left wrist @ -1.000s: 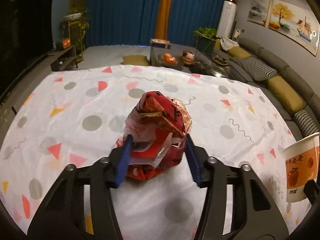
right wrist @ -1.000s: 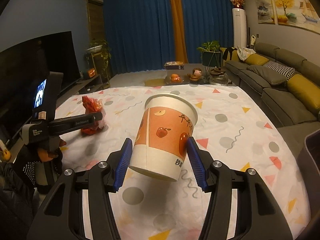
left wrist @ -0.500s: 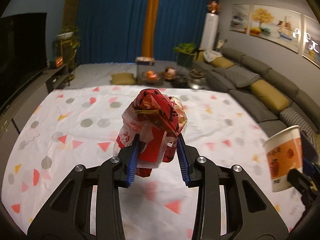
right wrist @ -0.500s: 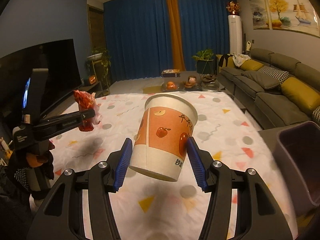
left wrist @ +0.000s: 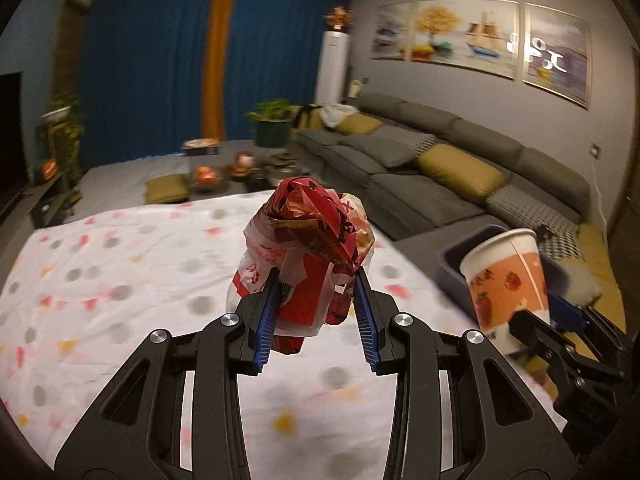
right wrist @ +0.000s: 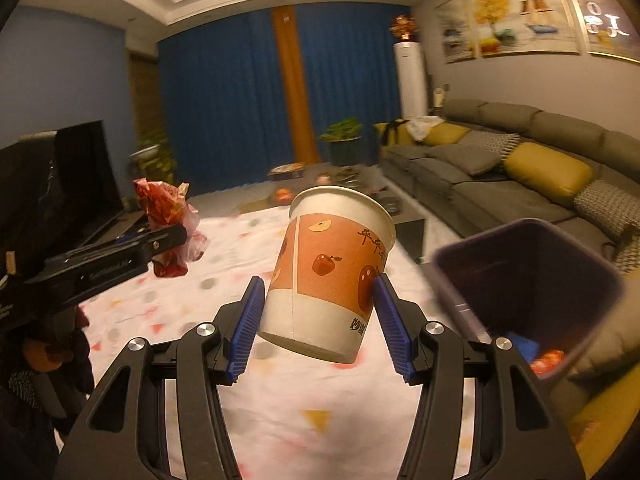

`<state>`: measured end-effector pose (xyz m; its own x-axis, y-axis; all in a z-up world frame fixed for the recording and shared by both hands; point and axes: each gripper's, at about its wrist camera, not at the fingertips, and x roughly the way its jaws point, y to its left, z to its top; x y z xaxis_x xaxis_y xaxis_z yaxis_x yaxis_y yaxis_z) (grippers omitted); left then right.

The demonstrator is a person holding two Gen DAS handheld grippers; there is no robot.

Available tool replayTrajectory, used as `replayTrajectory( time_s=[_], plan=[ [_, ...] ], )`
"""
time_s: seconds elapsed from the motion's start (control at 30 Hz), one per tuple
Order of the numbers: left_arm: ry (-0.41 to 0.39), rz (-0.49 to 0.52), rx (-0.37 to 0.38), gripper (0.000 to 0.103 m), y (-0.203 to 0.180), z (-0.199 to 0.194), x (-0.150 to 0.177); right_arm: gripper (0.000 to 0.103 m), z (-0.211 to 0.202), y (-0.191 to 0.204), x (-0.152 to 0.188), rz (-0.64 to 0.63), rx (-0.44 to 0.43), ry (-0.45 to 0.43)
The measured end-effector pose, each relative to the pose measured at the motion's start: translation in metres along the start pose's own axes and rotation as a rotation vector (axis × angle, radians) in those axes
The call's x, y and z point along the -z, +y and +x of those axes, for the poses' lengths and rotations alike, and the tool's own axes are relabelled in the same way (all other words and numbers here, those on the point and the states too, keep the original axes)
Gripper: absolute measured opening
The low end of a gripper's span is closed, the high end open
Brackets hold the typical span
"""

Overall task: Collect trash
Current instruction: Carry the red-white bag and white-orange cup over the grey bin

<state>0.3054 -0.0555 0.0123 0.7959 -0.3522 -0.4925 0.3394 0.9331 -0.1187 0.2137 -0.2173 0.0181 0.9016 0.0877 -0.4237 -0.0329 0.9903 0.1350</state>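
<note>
My left gripper [left wrist: 316, 316] is shut on a crumpled red and white plastic bag [left wrist: 308, 248] and holds it in the air above the patterned tablecloth [left wrist: 120, 280]. My right gripper [right wrist: 318, 320] is shut on a white and orange paper cup [right wrist: 332, 276] with apple prints, tilted and lifted off the table. The cup [left wrist: 506, 280] also shows at the right of the left wrist view, and the bag [right wrist: 168, 216] at the left of the right wrist view. A dark purple bin [right wrist: 532, 292] stands just right of the cup, with some trash at its bottom.
A grey sofa [left wrist: 440, 160] with yellow cushions runs along the right wall behind the bin [left wrist: 472, 248]. A low table [left wrist: 240, 168] with fruit and a plant stands beyond the cloth. A TV [right wrist: 80, 184] is at the left.
Both grippers have risen and swung right with their loads. The bag went from resting on the cloth to held in the air. The bin has come into view beside the cup.
</note>
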Motion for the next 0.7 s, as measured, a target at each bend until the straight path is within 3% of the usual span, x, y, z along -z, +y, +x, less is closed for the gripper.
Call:
replayTrajectory(
  time_s=[0.33,0.53,0.7],
  plan=[
    [0.039,0.056,0.187,0.035,-0.109,0.061,-0.005,0.055,-0.010,-0.089,0.007,0.107,0.175,-0.023],
    [0.077,0.096,0.284,0.035,-0.158,0.100,-0.006,0.055,-0.009,-0.128,0.015,0.165,0.226,-0.020],
    [0.125,0.100,0.322,0.037,-0.183,0.124,0.000,0.056,-0.002,-0.147,0.020,0.207,0.236,-0.005]
  ],
)
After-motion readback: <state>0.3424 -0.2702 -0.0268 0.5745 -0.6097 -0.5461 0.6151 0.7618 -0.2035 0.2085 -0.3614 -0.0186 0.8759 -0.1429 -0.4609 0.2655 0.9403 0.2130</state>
